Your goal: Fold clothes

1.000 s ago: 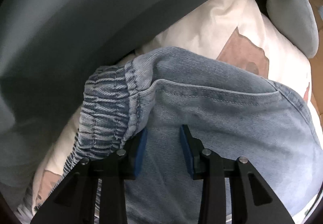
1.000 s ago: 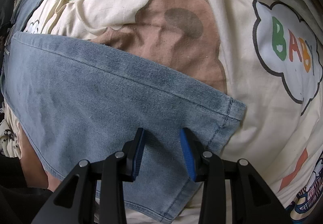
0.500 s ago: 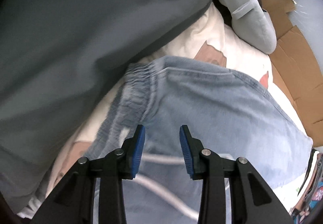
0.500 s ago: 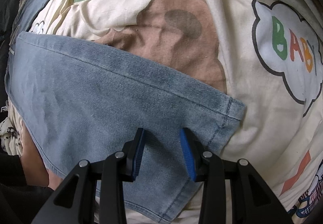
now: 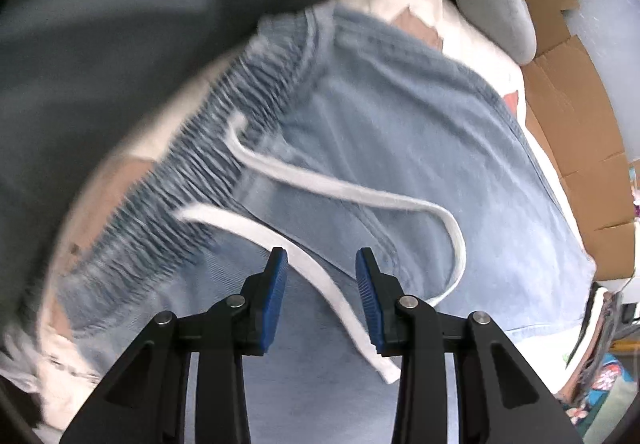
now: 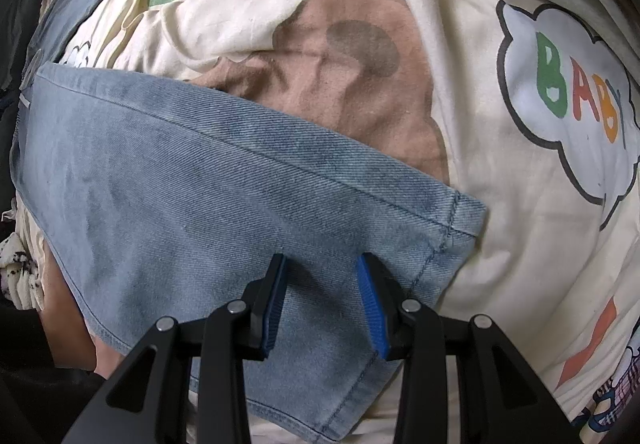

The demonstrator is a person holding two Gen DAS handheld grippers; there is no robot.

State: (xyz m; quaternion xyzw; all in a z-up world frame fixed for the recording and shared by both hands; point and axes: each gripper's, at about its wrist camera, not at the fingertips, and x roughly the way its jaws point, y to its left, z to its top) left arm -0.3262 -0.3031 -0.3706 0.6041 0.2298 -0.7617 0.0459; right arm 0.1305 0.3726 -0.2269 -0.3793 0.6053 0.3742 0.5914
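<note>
Left gripper above blurred denim shorts, white drawstring loose

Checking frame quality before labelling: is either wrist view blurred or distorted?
Left wrist view: motion blur smears the jeans' elastic waistband and white drawstring; the left gripper stays sharp. Right wrist view: crisp denim weave on the jeans leg. Both views show fisheye bending and dark corners.

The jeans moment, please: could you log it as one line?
jeans: flat on sheet | drawstring: loose | left gripper: open, above waistband | right gripper: open, above hem
</note>
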